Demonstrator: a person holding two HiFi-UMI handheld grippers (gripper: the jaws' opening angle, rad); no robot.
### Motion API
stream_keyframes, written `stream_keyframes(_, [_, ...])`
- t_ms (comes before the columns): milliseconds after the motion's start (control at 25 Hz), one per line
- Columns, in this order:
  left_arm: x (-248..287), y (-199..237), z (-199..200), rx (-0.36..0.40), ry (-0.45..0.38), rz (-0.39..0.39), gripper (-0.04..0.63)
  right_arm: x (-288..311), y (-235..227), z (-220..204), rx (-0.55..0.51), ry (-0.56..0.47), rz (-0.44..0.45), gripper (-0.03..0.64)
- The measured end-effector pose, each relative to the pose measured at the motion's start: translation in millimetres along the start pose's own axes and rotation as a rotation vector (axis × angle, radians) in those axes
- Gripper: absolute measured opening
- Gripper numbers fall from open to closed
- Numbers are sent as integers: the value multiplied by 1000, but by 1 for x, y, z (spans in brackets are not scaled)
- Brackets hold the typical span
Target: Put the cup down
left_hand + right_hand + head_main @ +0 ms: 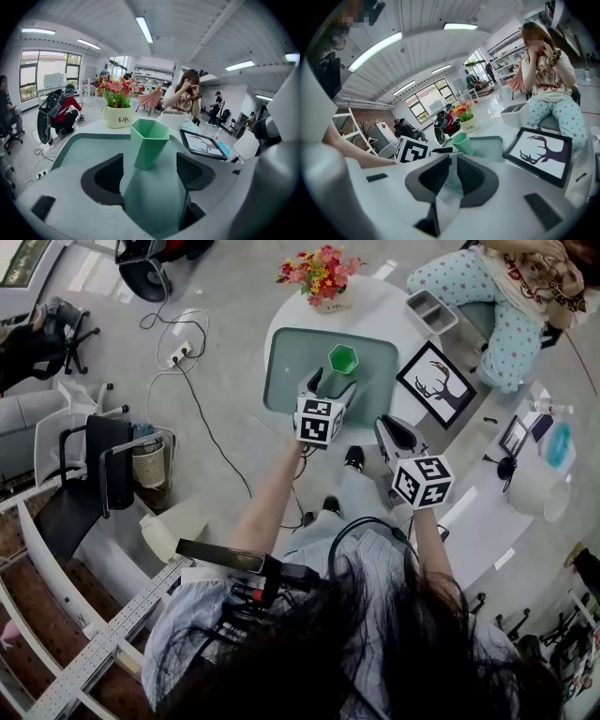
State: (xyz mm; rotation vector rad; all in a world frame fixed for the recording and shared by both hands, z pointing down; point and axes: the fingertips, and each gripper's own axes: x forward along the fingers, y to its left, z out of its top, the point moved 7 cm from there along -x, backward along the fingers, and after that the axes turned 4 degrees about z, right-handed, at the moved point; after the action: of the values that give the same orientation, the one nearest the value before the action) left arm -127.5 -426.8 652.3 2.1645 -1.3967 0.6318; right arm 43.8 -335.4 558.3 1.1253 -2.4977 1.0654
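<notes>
A green faceted cup (343, 358) (149, 143) (461, 142) stands upright on a teal tray (286, 381) (79, 145) on the round white table. My left gripper (330, 383) (150, 171) is just short of the cup on my side, jaws wide open and apart from it, with only tray surface between them. My right gripper (386, 426) (453, 161) hangs lower right of the tray near the table edge; its jaws are together with nothing held.
A white flower pot (323, 282) (117, 116) stands beyond the tray. A framed deer picture (436, 382) (541, 154) lies right of it, and a grey box (431, 310) sits further back. A seated person (487, 296) is at the table's far right.
</notes>
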Motion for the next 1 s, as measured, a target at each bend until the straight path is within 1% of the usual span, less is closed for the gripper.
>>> stream_keyframes(200, [-25,-6,6,-32,-16,-49,360,-3,11,-3,-6,-7,9,69])
stream_keyframes(360, [-51,-8,13,-33,-65,-52,356,-6,24,-5,-42,-3,19,69])
stream_keyframes(480, [-75,-7,20,-41,-131,-51,301,-8,36,-8,-85,1,23,69])
stream_keyframes(600, [-98,-9,26,-25,-167,-55,291,-9,48,-11,-91,-10,34,69])
stream_keyframes(680, [-113,-11,29,-19,-191,-63,268,-10,56,-13,-96,-18,39,69])
stream_keyframes(760, [-132,-15,32,-31,-219,-77,238,-14,65,-15,-106,-23,42,69])
stream_keyframes(880, [-160,-20,33,-41,-251,-96,219,-21,83,-17,-122,-38,49,69])
stream_keyframes(920, [-169,-21,32,-38,-256,-99,203,-23,89,-19,-127,-44,50,70])
stream_keyframes(1000, [-183,-23,27,-31,-260,-93,146,-27,99,-24,-133,-54,53,69])
